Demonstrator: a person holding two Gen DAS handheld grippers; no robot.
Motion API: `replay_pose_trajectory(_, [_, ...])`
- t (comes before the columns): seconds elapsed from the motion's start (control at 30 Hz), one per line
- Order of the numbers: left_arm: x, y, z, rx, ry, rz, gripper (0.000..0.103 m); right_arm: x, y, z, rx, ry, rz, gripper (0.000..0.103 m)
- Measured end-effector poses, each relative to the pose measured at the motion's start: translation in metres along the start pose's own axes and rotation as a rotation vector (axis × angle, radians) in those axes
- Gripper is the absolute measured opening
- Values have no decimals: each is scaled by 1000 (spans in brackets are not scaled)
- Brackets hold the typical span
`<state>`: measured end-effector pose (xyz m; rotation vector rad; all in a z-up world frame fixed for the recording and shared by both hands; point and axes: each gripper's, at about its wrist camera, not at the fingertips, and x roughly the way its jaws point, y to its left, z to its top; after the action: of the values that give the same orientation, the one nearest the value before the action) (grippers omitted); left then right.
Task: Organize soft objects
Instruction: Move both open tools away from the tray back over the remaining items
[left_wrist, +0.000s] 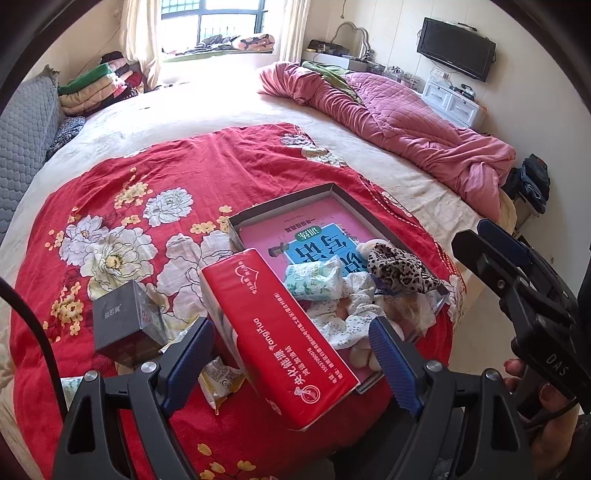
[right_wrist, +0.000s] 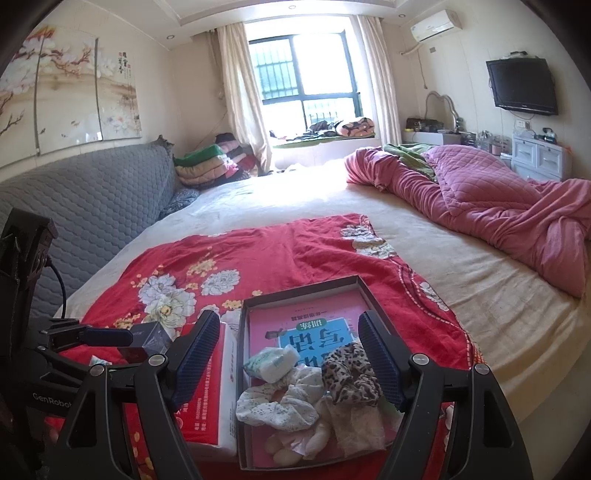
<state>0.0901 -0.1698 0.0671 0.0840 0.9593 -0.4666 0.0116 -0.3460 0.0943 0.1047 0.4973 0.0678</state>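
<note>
While both grippers are hovering over the bed, the left gripper (left_wrist: 291, 354) is standing wide open and gripping nothing; the red tissue pack (left_wrist: 280, 332) is lying between its fingers in the view, but the pads are not pressing it. The right gripper (right_wrist: 288, 358) is standing wide open too, holding nothing, its fingers framing the shallow box (right_wrist: 255, 306) below. In the left view, the right gripper is showing at the right edge with a hand (left_wrist: 543, 402) on its handle.

The tissue pack is leaning on the box's left rim, one end on the red floral sheet (left_wrist: 147, 177). Inside the box, on a pink book (right_wrist: 317, 328), soft things are piling up at the near end: a small wipes packet (right_wrist: 273, 362), a white floral scrunchie (right_wrist: 284, 402), a leopard-print scrunchie (right_wrist: 351, 373), and pale cloth bits under them that are hard to make out.

Left of the tissue pack, a small dark box (left_wrist: 122, 321) is sitting on the sheet, with a yellow snack wrapper (left_wrist: 221, 380) just beside it, near the left finger. A pink quilt (right_wrist: 491, 206) is lying crumpled well apart, at the far right of the bed.
</note>
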Motion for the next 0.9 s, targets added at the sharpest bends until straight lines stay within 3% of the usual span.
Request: replay_pose_trajectory(0.9, [-50, 95, -49, -140, -51, 122, 85, 10, 119, -8, -250, 46, 140, 79])
